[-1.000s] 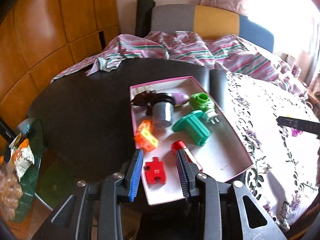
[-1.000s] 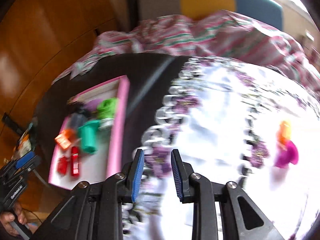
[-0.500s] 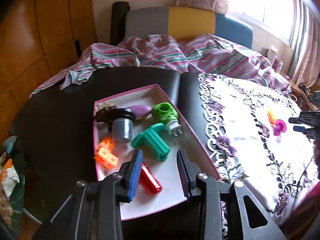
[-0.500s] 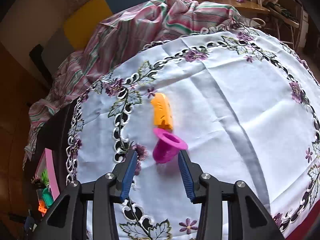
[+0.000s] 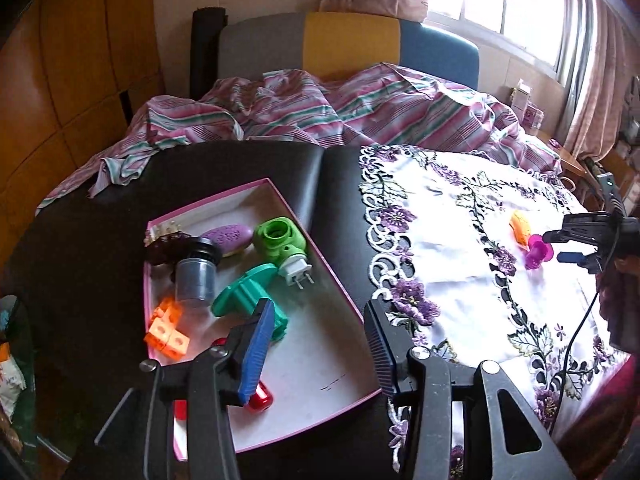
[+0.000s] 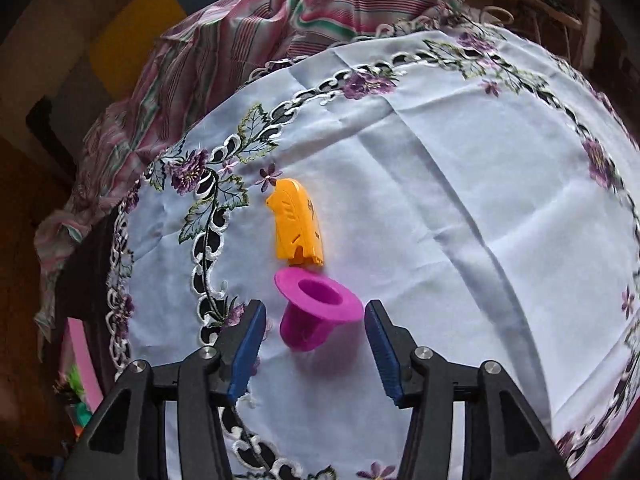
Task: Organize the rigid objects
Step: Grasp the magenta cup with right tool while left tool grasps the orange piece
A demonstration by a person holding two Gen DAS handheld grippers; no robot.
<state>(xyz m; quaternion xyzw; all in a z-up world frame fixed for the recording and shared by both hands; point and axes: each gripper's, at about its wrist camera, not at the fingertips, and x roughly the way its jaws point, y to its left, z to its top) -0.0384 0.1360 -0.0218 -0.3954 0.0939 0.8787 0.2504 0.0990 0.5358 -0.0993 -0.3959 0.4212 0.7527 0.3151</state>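
Observation:
A magenta hat-shaped toy (image 6: 312, 312) lies on the white embroidered cloth (image 6: 460, 200), with an orange toy (image 6: 298, 224) just beyond it. My right gripper (image 6: 314, 344) straddles the magenta toy, its jaws opening, and the pads do not touch it. In the left wrist view, that gripper (image 5: 560, 246) reaches in from the right toward the magenta toy (image 5: 538, 254). My left gripper (image 5: 320, 344) hovers over the near part of the pink-rimmed tray (image 5: 344, 360), its jaws opening with nothing between them. Inside the tray lie a teal piece (image 5: 248, 296), a green plug (image 5: 282, 240), orange blocks (image 5: 166, 330) and a red cylinder (image 5: 260, 398).
The tray also holds a grey jar (image 5: 196, 276) and a purple oval (image 5: 230, 236). It rests on the dark tabletop (image 5: 88, 248). A striped sheet (image 5: 340, 108) is bunched at the far edge before a grey, yellow and blue headboard (image 5: 348, 40). Wooden panels (image 5: 72, 72) stand left.
My right gripper swung from the cloth's left side to the magenta toy and its jaws widened around it. My left gripper shifted right over the tray, its jaws spreading wider.

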